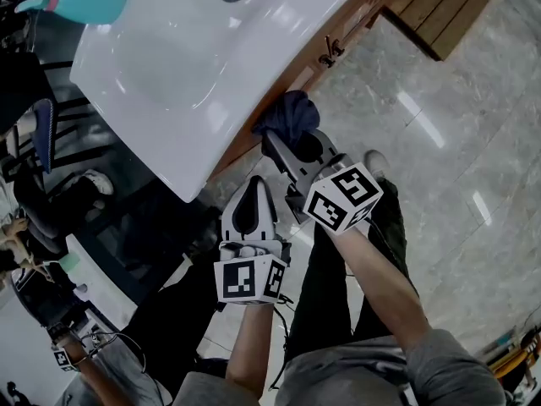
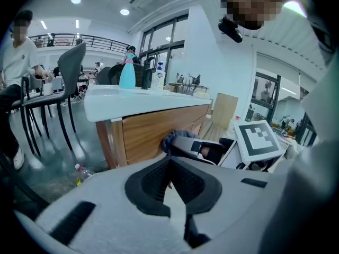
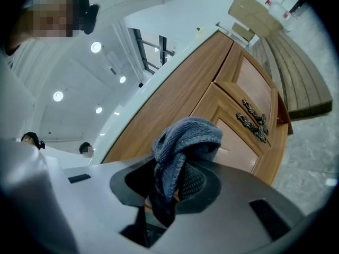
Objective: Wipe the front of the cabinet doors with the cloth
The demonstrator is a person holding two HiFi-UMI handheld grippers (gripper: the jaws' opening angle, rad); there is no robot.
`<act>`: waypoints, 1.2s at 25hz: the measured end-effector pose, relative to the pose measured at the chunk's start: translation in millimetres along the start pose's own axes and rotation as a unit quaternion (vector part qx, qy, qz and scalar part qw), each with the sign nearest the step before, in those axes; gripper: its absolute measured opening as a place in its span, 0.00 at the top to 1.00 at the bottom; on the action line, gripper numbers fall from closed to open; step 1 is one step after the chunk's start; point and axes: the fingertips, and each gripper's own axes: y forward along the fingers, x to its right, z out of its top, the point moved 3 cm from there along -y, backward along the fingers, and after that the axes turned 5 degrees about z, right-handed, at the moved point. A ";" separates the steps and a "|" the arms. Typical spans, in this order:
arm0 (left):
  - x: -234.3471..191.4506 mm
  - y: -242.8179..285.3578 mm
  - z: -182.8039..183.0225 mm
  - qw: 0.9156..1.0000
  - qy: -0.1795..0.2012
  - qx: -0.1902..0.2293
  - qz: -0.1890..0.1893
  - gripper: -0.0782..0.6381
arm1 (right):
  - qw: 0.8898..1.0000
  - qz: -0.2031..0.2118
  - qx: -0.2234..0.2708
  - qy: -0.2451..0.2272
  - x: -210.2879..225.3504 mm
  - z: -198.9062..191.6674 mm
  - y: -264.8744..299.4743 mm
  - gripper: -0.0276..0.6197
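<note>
A dark blue knitted cloth [image 1: 287,114] is bunched in my right gripper [image 1: 281,139], which is shut on it. The cloth presses against the wooden cabinet front [image 1: 355,19] just under the white counter, left of the ornate metal door handles [image 1: 330,52]. In the right gripper view the cloth [image 3: 183,142] hangs over the jaws of the right gripper [image 3: 170,180], with the panelled doors [image 3: 249,89] and handles [image 3: 254,119] beyond. My left gripper [image 1: 253,184] hangs shut and empty, nearer me and away from the cabinet. The left gripper view shows its tips [image 2: 172,187] and the cloth [image 2: 170,139] on the cabinet side.
A white sink counter [image 1: 194,49] overhangs the cabinet and carries a teal bottle [image 1: 84,2]. Wooden slats [image 1: 448,7] lie on the marble floor to the right. Dark chairs [image 2: 63,89] and a small plastic bottle [image 2: 79,171] stand left of the cabinet. My legs are below the grippers.
</note>
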 end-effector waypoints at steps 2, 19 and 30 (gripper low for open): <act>-0.5 3.9 0.4 1.000 0.001 -0.002 -0.002 0.88 | 1.000 -0.009 -0.001 0.000 5.3 -0.7 0.9 0.82; 0.8 31.5 -13.0 1.000 -0.001 -0.025 -0.011 0.88 | 0.997 -0.057 -0.047 -0.002 58.7 -18.5 12.2 0.82; 0.1 57.0 -30.2 0.999 0.009 -0.039 -0.014 0.88 | 0.994 -0.083 -0.071 0.014 93.3 -41.4 15.5 0.82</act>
